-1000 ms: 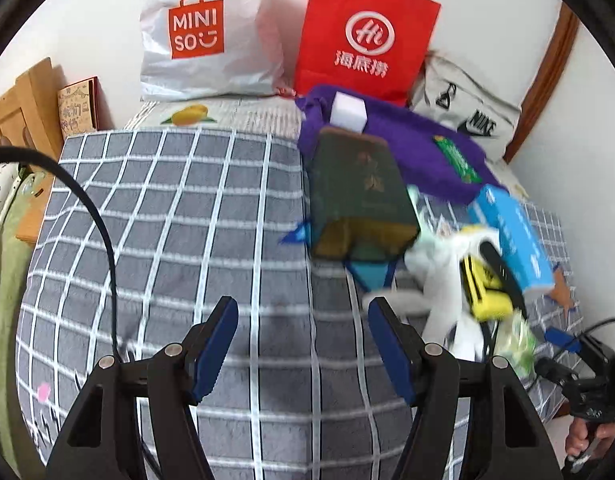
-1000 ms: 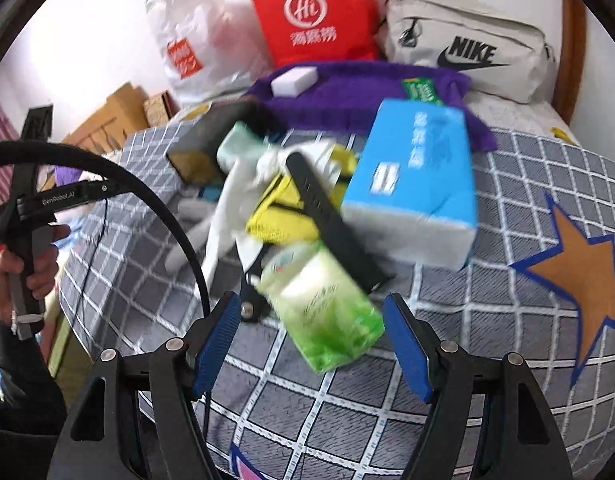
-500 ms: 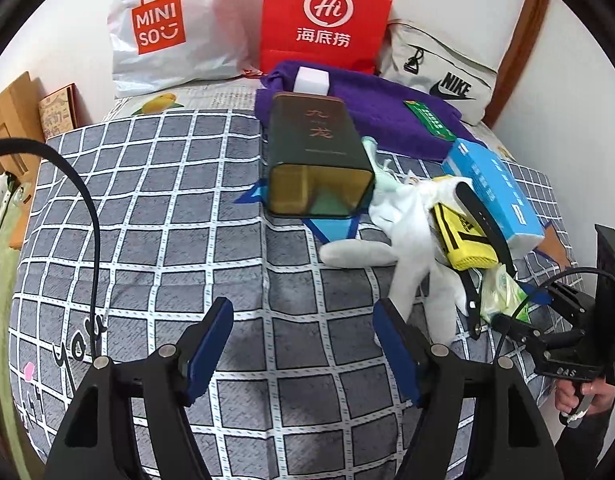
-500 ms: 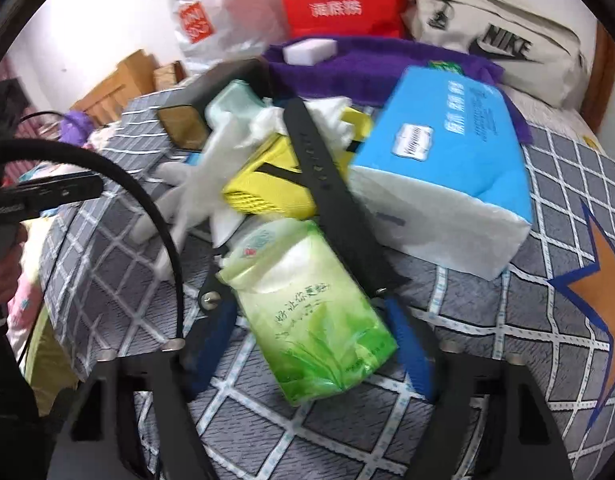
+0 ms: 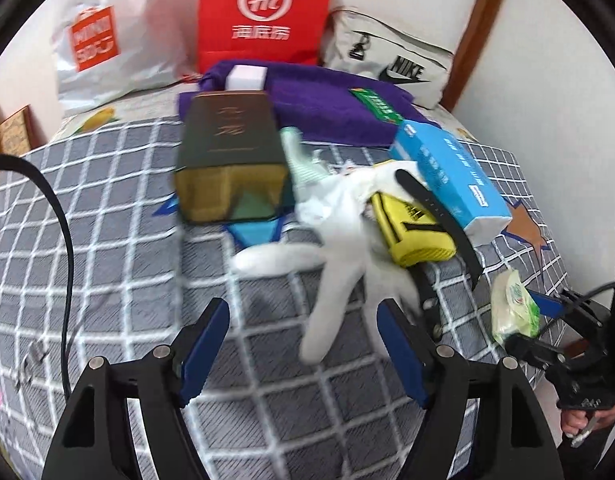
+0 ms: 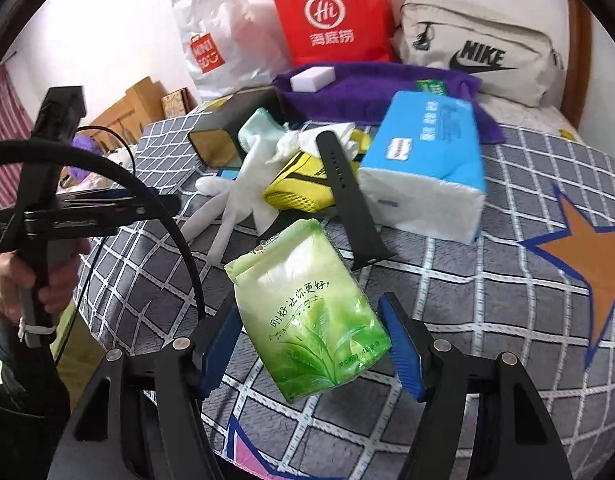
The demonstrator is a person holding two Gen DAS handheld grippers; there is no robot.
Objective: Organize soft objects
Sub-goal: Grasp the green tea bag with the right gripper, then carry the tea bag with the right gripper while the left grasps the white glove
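Closing in on the tissues
Your right gripper (image 6: 311, 344), still spread, has dropped around the green plastic tissue pack (image 6: 307, 312), jaws closing; grasp next.

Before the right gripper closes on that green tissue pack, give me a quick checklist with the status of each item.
1. Green tissue pack between the right gripper fingers: ok, jaws closing.
2. Pads pressing on pack: not ok, gaps show.
3. Pack clear of black strap: ok, beside it.
4. Blue tissue box out of the way: ok.
5. Left gripper clear: ok, over the white glove, jaws opening.
6. Grip firmness: cannot tell.
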